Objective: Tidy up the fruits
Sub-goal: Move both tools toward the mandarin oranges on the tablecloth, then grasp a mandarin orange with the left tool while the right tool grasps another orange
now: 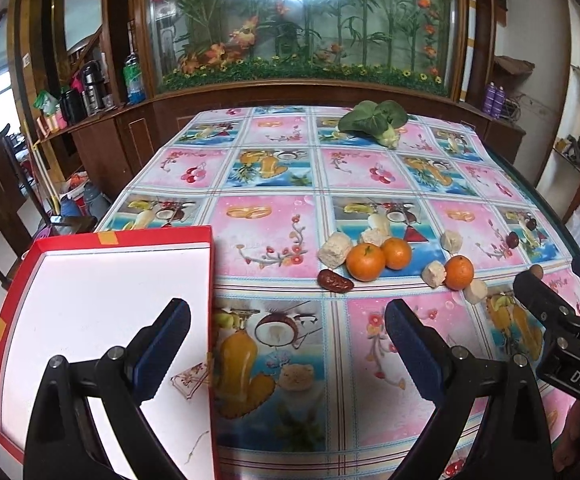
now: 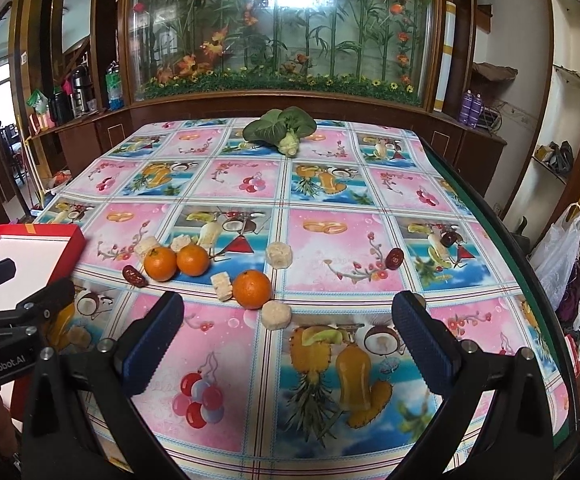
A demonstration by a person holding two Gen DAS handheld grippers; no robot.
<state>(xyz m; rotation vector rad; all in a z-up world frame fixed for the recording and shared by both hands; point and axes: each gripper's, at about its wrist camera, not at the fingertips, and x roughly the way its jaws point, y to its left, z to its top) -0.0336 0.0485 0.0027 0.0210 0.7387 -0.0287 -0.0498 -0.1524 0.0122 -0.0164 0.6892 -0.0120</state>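
Three oranges lie mid-table: two side by side (image 1: pixel 366 262) (image 1: pixel 397 253) and one apart (image 1: pixel 460 272), also in the right wrist view (image 2: pixel 161 263) (image 2: pixel 193 259) (image 2: pixel 252 289). Red dates (image 1: pixel 334 281) (image 2: pixel 394 258) (image 2: pixel 448 239) and pale puffed snack pieces (image 1: pixel 334 250) (image 2: pixel 275 315) lie around them. A red box lid with white inside (image 1: pixel 101 240) (image 2: pixel 29 234) sits at the table's left. My left gripper (image 1: pixel 287 316) is open and empty, hovering over the lid's right edge. My right gripper (image 2: pixel 287 312) is open and empty, just short of the lone orange.
A leafy green vegetable (image 1: pixel 374 120) (image 2: pixel 279 128) lies at the table's far end. The fruit-print tablecloth (image 2: pixel 330 360) covers the table. A wooden cabinet with a glass plant display (image 1: pixel 302 32) stands behind. A plastic bag (image 2: pixel 562 248) hangs beyond the right edge.
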